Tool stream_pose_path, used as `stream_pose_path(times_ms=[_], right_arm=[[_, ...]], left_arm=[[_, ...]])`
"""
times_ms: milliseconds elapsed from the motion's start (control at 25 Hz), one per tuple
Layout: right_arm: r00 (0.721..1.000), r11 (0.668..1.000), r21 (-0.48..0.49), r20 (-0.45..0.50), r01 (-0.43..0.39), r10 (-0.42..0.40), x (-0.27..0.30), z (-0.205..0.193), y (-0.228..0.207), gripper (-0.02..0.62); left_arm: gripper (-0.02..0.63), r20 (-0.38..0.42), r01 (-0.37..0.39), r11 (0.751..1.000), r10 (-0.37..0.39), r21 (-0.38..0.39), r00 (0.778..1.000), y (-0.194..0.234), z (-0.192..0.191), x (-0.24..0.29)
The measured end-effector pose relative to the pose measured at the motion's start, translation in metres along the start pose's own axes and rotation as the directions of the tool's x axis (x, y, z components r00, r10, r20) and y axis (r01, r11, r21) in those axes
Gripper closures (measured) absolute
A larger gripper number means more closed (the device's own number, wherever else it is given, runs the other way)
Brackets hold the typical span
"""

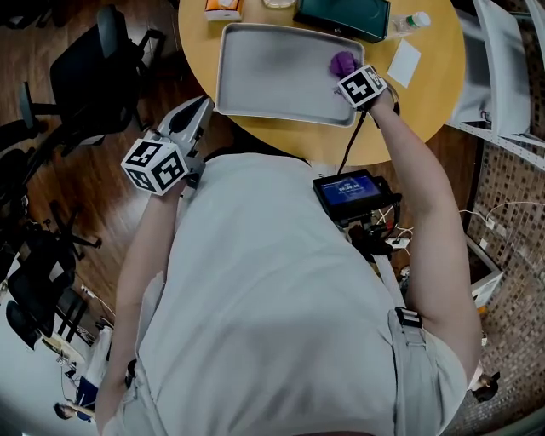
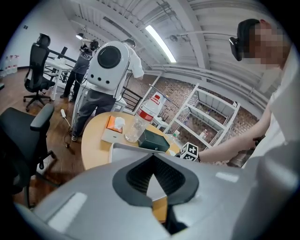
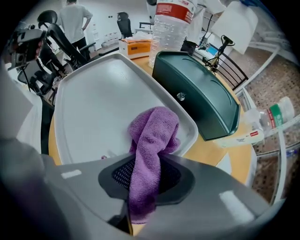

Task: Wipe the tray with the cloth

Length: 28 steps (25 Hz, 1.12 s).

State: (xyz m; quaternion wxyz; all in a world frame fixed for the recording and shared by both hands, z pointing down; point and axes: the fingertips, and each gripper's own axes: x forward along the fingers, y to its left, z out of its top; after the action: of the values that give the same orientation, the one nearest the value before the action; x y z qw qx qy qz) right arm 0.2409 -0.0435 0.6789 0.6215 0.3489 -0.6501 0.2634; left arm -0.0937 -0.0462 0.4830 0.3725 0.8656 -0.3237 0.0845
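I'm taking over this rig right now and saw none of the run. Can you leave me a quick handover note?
Left gripper: shut, empty, held short of the round table.
Right gripper: shut on the purple cloth, which sits bunched on the right end of the tray.
The tray lies on the table in front of the person.
Done: how much has been wiped cannot be told.
Left: sweep the cloth across the tray.

Nothing readable here
The red label on the big bottle (image 3: 174, 8) and the small blue screen (image 1: 350, 191) probably carry print, but it's too blurry to read.
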Motion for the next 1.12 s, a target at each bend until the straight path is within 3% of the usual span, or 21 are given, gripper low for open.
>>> stream_pose_path(times_ms=[240, 440, 600, 840, 1120], right_arm=[[0.997, 0.997, -0.054, 0.053, -0.053, 0.056, -0.017, -0.021, 0.029, 0.518], [0.992, 0.975, -0.198, 0.059, -0.096, 0.110, -0.011, 0.003, 0.062, 0.518], [0.987, 0.943, -0.315, 0.077, -0.108, 0.139, -0.019, 0.017, 0.080, 0.518], [0.973, 0.867, -0.477, 0.085, -0.147, 0.212, -0.020, 0.070, 0.120, 0.518], [0.949, 0.716, -0.676, 0.075, -0.177, 0.305, -0.031, 0.140, 0.197, 0.517]], left_arm=[[0.606, 0.017, 0.013, 0.999, -0.014, 0.038, 1.000, -0.036, -0.001, 0.004], [0.606, 0.018, 0.015, 1.000, -0.015, 0.019, 1.000, -0.023, 0.003, 0.008], [0.606, 0.055, -0.030, 1.000, 0.030, 0.009, 0.998, -0.031, -0.002, -0.009], [0.606, 0.102, -0.110, 0.993, 0.115, -0.053, 0.988, -0.012, -0.012, -0.038], [0.606, 0.170, -0.204, 0.973, 0.221, -0.111, 0.960, -0.003, -0.016, -0.083]])
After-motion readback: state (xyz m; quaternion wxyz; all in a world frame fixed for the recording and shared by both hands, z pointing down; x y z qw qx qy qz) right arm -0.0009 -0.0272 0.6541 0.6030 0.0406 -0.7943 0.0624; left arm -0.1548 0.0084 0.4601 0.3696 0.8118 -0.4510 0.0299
